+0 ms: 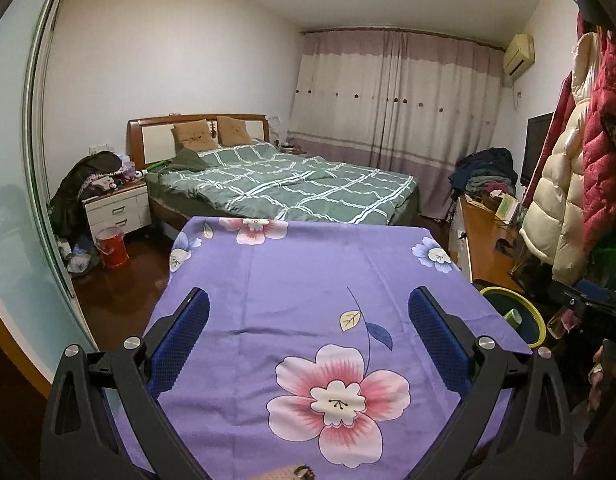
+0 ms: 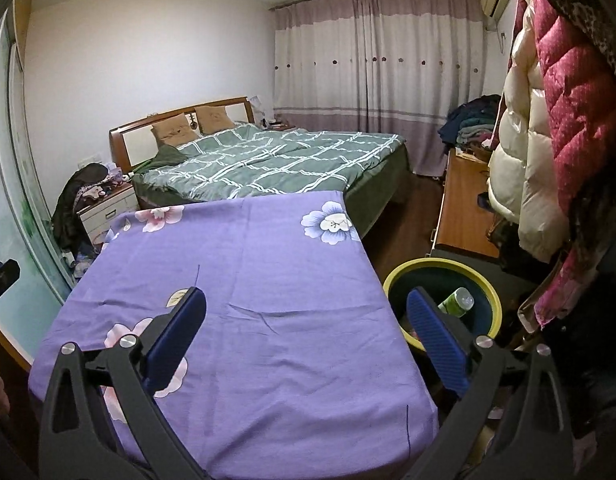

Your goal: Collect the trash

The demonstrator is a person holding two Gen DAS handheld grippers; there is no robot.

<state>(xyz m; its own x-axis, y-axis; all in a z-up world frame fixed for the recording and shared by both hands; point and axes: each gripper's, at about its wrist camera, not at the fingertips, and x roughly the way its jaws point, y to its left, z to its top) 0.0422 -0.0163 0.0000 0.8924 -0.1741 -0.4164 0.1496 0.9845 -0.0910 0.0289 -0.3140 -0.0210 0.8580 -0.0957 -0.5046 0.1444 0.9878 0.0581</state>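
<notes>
Both grippers, left (image 1: 308, 320) and right (image 2: 306, 320), hang spread wide with nothing between the fingers over the purple flowered tablecloth (image 2: 244, 280). Just off its right edge, a yellow-rimmed bin (image 2: 494, 300) holds a green bottle (image 2: 454, 302). Beyond lies the green checked bed (image 1: 292, 184), then curtains (image 1: 392, 112); padded coats (image 2: 548, 120) hang rightward.

hand-held gripper (image 2: 306, 312) | black arms, blue ribbed pads (silver screws)
</notes>
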